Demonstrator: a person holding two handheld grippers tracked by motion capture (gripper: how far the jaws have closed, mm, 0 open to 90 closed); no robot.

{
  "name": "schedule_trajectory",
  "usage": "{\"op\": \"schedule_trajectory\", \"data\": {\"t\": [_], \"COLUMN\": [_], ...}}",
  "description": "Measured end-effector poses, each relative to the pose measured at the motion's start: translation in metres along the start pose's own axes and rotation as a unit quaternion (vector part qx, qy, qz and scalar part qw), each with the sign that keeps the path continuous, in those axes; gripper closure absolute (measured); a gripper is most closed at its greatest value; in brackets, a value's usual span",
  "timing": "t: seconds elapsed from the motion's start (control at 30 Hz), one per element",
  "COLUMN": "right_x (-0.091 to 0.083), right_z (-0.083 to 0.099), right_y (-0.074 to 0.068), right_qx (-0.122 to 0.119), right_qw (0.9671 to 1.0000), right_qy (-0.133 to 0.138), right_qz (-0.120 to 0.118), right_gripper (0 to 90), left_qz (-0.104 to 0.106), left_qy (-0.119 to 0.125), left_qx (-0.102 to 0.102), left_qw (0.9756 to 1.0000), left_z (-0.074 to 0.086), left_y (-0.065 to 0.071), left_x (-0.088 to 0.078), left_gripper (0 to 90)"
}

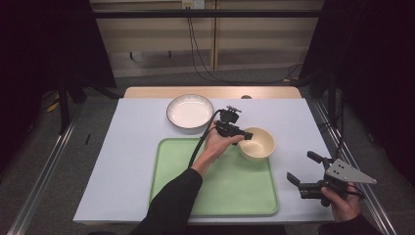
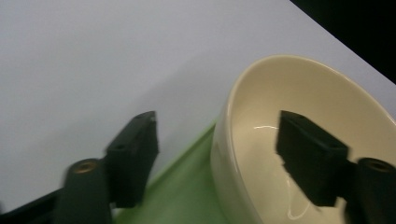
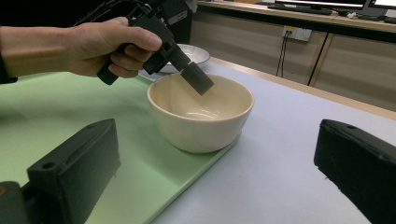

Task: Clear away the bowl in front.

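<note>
A cream bowl [image 1: 259, 144] [image 2: 299, 93] [image 3: 205, 126] stands upright at the far right corner of the green tray [image 1: 181, 161] [image 3: 56, 107]. My left gripper [image 1: 243, 135] [image 2: 219, 158] reaches over it from the left. Its jaws straddle the bowl's near rim, one outside the wall and one inside the bowl. Both stand apart from the wall, so it is open. In the right gripper view the left gripper's inner finger [image 3: 196, 79] hangs inside the bowl. My right gripper [image 1: 303, 168] [image 3: 215, 158] is open with nothing between its jaws, low over the table right of the tray, pointing at the bowl.
A white plate [image 1: 190, 111] [image 3: 194, 53] with a dark rim lies beyond the tray on the pale mat [image 1: 127, 161]. The left forearm crosses the tray's middle. The wooden table edge [image 1: 210, 92] runs behind the mat. Dark frame rails flank both sides.
</note>
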State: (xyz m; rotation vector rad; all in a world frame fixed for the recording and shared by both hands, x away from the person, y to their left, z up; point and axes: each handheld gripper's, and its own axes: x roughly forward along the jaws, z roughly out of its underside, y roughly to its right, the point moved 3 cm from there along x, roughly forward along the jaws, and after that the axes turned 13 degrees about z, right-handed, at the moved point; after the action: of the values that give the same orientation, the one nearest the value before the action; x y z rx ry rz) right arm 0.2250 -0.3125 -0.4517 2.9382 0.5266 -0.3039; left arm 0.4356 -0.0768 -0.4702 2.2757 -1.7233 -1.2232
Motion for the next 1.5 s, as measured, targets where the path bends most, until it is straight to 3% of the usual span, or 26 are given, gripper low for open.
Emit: {"op": "schedule_trajectory", "data": {"t": [0.07,0.17,0.27,0.33,0.5,0.6,0.73,0.83,0.9,0.93,1.07,1.27,1.4,1.47,1.5], "right_x": [0.0,0.0,0.0,0.0,0.0,-0.001,0.0,0.0,0.0,0.0,0.0,0.0,0.002,0.001,0.001], "right_z": [0.0,0.0,0.0,0.0,0.0,0.0,0.0,0.0,0.0,0.0,0.0,0.0,0.0,0.0,0.0], "right_y": [0.0,0.0,0.0,0.0,0.0,0.0,0.0,0.0,0.0,0.0,0.0,0.0,0.0,0.0,0.0], "right_qx": [0.002,0.002,0.0,0.001,0.001,0.003,0.0,-0.001,-0.002,0.001,-0.006,-0.006,-0.003,-0.003,-0.003], "right_qw": [1.0,1.0,1.0,1.0,1.0,1.0,1.0,1.0,1.0,1.0,1.0,1.0,1.0,1.0,1.0], "right_qy": [0.0,0.0,0.002,0.001,0.002,0.0,0.0,0.001,0.0,-0.002,-0.003,-0.006,-0.002,-0.004,-0.003], "right_qz": [0.003,0.002,0.003,0.001,0.001,0.001,0.002,0.003,0.002,0.0,-0.001,-0.006,0.003,0.002,0.004], "right_gripper": [0.0,0.0,0.0,0.0,0.0,0.0,0.0,0.0,0.0,0.0,0.0,0.0,0.0,0.0,0.0], "left_qz": [-0.005,0.005,0.002,0.007,-0.015,-0.052,-0.097,-0.093,-0.116,-0.114,-0.139,-0.146,-0.172,-0.174,-0.167], "left_qy": [0.006,0.017,0.015,0.029,0.051,0.07,0.093,0.12,0.13,0.132,0.137,0.148,0.152,0.162,0.161], "left_qx": [0.005,0.007,0.01,0.014,0.026,0.045,0.067,0.068,0.069,0.075,0.08,0.086,0.097,0.088,0.079], "left_qw": [1.0,0.9998,0.9998,0.9995,0.9982,0.9951,0.9887,0.9861,0.9822,0.9819,0.9775,0.9743,0.9684,0.9673,0.9696], "left_z": [0.0,0.002,0.006,0.009,0.016,0.02,0.025,0.029,0.033,0.035,0.042,0.051,0.058,0.061,0.063], "left_y": [0.0,-0.001,0.0,-0.001,-0.003,-0.003,-0.002,-0.005,-0.006,-0.006,-0.006,-0.001,0.003,0.006,0.006], "left_x": [-0.002,-0.006,-0.012,-0.02,-0.038,-0.051,-0.069,-0.085,-0.095,-0.1,-0.116,-0.135,-0.148,-0.153,-0.155], "left_gripper": [15.0,5.2,5.6,4.6,4.5,3.8,3.3,3.3,2.9,2.8,2.3,2.2,2.3,1.6,1.6]}}
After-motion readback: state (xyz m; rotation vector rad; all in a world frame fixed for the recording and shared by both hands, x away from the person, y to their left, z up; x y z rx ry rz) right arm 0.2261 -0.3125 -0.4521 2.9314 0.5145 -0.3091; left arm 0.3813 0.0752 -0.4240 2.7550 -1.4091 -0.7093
